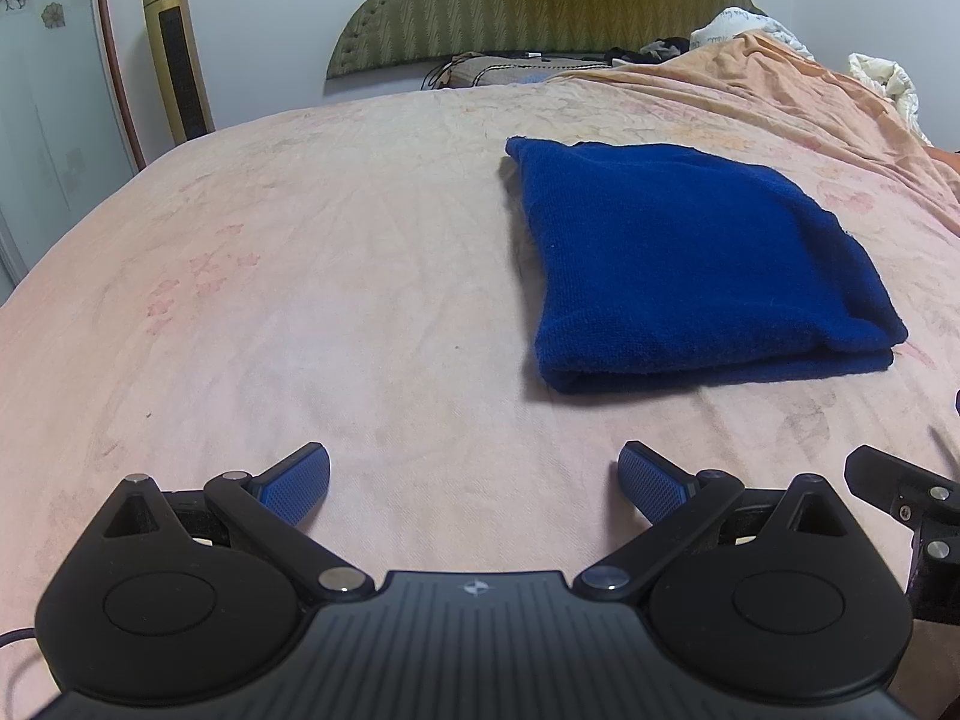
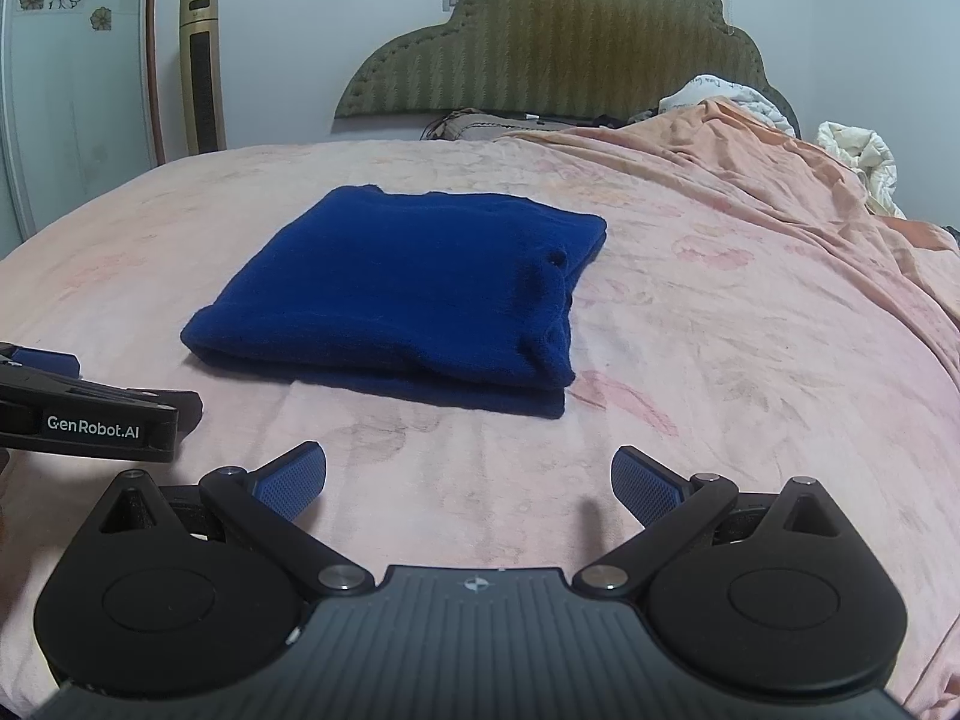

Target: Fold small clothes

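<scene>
On bed [image 2: 720,360]: folded blue garment [image 2: 408,294]; hole visible right wrist view only.

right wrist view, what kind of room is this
Most likely a bedroom in a home. A wide bed with a pink sheet fills the view, a padded green headboard stands against the wall, and a folded blue garment lies on the sheet.

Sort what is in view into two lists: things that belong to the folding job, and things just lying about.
Belongs to the job:
blue garment, folded on the bed sheet
left claw, open
right claw, open

Just lying about:
gold tower fan
headboard
white bedding
orange blanket
</scene>
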`<state>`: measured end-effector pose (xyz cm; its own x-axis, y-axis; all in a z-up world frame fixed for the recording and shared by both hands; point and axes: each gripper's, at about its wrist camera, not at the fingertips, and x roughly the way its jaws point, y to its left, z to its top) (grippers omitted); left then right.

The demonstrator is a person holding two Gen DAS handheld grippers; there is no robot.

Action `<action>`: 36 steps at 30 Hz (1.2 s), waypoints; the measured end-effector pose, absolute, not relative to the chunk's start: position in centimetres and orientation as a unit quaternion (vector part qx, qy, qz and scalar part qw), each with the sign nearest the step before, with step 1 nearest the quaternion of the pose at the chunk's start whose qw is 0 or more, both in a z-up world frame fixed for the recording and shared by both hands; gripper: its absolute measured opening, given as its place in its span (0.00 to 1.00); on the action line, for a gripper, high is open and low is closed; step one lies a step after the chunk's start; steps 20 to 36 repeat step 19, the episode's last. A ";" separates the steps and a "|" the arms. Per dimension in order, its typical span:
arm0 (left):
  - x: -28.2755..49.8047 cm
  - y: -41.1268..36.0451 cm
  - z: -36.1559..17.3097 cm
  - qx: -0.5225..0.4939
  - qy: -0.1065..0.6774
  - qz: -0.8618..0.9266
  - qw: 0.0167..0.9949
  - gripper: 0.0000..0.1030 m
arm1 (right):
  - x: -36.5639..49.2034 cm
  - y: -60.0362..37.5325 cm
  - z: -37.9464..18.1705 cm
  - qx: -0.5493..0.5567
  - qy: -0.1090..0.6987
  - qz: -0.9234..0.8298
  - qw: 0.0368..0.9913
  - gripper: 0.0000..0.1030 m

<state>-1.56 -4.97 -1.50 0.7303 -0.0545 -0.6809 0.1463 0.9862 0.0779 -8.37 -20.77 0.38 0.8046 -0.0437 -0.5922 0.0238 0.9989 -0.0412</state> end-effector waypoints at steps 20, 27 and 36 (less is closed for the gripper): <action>-1.5 -5.1 -1.3 0.070 0.360 -0.055 0.929 1.00 | -8.1 -20.5 0.7 -0.018 0.310 -0.014 0.951 1.00; -1.5 -5.1 -1.3 0.070 0.360 -0.055 0.929 1.00 | -8.1 -20.5 0.7 -0.018 0.310 -0.014 0.951 1.00; -1.5 -5.1 -1.3 0.070 0.360 -0.055 0.929 1.00 | -8.1 -20.5 0.7 -0.018 0.310 -0.014 0.951 1.00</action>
